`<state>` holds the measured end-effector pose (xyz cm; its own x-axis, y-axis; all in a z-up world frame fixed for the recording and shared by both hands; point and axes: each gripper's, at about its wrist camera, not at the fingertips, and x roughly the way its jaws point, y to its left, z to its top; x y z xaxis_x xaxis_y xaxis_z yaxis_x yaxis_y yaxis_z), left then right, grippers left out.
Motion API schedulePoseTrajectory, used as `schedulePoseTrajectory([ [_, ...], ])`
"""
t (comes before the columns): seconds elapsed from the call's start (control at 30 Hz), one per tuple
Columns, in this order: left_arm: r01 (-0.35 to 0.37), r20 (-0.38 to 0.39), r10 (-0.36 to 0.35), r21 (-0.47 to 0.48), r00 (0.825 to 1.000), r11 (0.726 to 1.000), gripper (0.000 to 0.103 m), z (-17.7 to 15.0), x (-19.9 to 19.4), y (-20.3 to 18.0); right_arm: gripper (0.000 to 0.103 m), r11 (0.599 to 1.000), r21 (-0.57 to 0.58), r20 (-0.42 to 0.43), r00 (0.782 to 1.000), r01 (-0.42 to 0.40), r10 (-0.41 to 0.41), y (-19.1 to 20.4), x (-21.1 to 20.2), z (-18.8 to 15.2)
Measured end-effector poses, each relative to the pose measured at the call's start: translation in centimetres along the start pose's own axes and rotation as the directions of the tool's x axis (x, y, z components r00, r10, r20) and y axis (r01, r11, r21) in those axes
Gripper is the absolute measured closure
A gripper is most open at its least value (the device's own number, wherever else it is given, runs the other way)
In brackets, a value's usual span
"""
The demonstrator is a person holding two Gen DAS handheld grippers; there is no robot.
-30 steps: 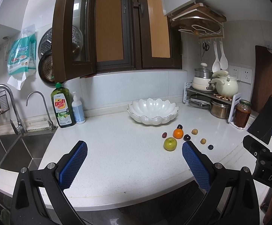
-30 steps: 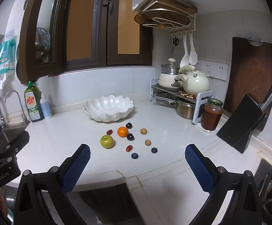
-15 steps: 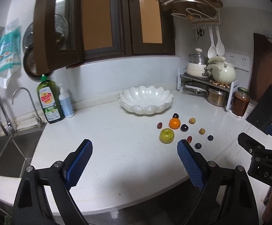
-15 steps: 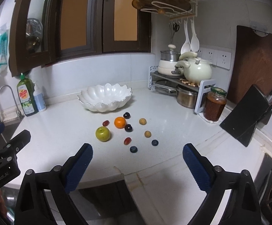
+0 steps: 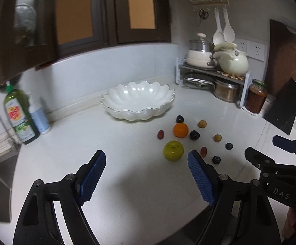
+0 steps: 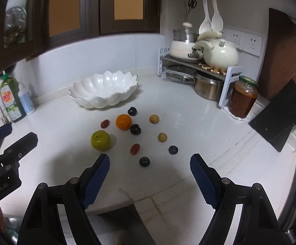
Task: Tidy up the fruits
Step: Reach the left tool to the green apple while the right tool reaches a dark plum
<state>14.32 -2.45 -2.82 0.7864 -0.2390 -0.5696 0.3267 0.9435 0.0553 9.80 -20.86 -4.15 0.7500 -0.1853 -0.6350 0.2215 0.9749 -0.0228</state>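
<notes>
Left wrist view shows the left gripper (image 5: pixel 146 175) now lower and closer to the white stone surface (image 5: pixel 111 143) than a second ago, and the fruits look bigger in the picture. Its blue jaws are closing, but nothing is between them; the gripper holds nothing. The right gripper (image 6: pixel 150 173) has come forward in the same way, its jaws are also closing on empty air, and the dark blueberry (image 6: pixel 144 161) lies on the surface just beyond its tips.

I judge this as the approach to the first pick: no fruit is lifted yet. The green apple (image 5: pixel 173 150) is nearest to the left gripper, a little to the right of its line. Behind it lie the orange (image 5: pixel 180 130), dark plums, red grapes and small yellow fruits, all spread loose on the surface and apart from each other.

The white scalloped ceramic bowl (image 5: pixel 137 100) stands behind the fruits, near the wall, and it is empty. The glass jar with red-brown paste (image 6: pixel 243 98) at the right stands closed beside the pot rack.
</notes>
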Motion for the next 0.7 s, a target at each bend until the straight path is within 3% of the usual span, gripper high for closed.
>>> schedulePoseTrajectory([
  [0.3,0.112,-0.073,-0.106,0.089,0.992,0.99,0.029,0.8,6.1,-0.2,0.03,0.999,0.03,-0.095,0.995,0.031,-0.028,0.9,5.2,0.5],
  [0.7,0.255,-0.187,-0.225,0.158,0.956,0.954,0.034,0.2,12.2,-1.3,0.038,0.996,0.074,-0.189,0.981,0.056,-0.041,1.1,10.2,-0.6],
])
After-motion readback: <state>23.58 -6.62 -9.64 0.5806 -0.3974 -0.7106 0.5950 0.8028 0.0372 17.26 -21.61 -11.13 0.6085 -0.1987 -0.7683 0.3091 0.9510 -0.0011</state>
